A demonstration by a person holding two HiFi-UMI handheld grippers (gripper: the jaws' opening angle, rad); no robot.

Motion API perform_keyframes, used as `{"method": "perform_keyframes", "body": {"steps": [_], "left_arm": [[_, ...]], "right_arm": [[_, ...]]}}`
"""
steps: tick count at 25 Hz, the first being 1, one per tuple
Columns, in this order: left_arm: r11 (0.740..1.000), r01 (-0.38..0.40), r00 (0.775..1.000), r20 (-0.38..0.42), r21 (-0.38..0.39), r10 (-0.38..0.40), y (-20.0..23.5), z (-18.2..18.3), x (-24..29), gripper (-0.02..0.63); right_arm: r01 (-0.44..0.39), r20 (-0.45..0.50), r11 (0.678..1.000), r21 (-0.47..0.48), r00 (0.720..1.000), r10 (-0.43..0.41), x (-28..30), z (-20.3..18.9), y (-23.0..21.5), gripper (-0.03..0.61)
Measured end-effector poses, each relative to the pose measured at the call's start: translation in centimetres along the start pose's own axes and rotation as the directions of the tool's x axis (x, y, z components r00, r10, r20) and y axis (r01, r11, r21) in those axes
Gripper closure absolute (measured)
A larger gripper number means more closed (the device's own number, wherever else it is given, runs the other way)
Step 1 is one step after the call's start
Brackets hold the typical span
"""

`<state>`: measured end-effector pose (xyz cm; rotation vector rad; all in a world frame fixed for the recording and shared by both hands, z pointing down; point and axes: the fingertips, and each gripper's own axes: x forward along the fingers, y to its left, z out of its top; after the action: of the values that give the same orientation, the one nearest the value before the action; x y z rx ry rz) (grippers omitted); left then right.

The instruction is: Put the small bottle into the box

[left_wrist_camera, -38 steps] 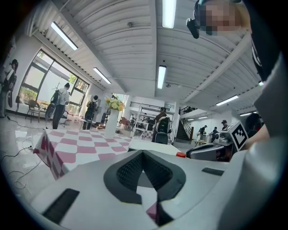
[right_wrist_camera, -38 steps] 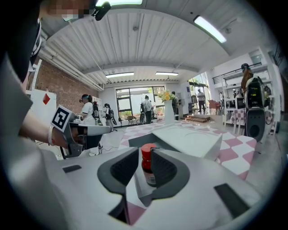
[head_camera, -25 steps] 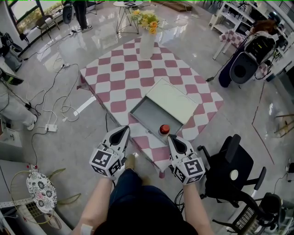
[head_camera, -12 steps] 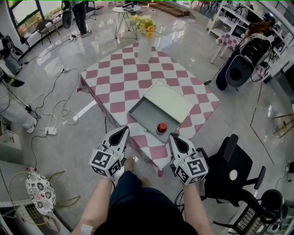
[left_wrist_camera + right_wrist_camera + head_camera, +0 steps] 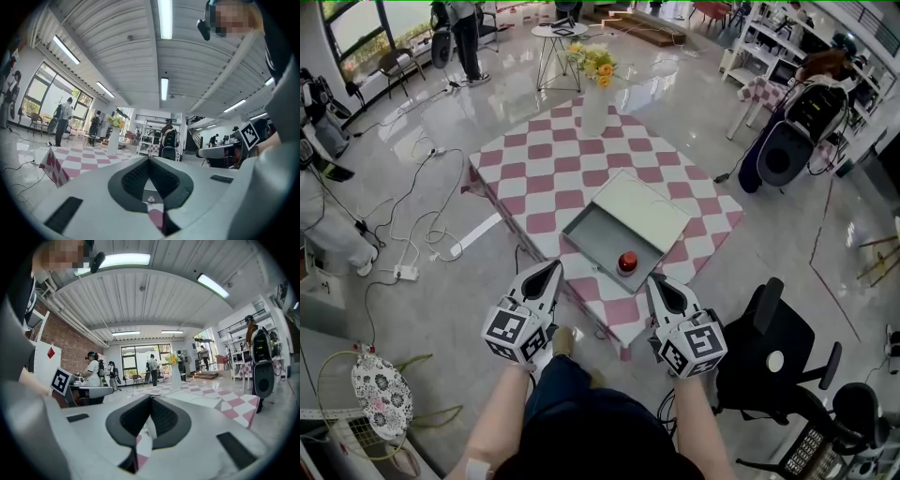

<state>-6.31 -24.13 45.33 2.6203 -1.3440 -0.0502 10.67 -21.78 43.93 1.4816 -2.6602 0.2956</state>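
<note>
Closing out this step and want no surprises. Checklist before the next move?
1. Bottle inside box: ok, at its near right side.
2. Bottle upright: cannot tell, only its red top shows.
3. Lid open: ok.
4. Left gripper shut and empty: ok.
5. Right gripper shut and empty: ok.
6. Both grippers back from the box, at the near edge of the table: ok.

Red-topped small bottle (image 5: 627, 262) inside open grey box (image 5: 598, 234).
</note>
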Motion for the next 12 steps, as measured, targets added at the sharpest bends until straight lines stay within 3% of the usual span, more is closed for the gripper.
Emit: {"method": "perform_keyframes", "body": {"steps": [12], "left_arm": [[0.999, -0.048, 0.998, 0.038, 0.012, 0.047, -0.7, 1.8, -2.3, 0.612]], "right_arm": [[-0.014, 0.026, 1.000, -0.024, 1.000, 0.014, -1.9, 1.2, 0.7, 0.575]]}}
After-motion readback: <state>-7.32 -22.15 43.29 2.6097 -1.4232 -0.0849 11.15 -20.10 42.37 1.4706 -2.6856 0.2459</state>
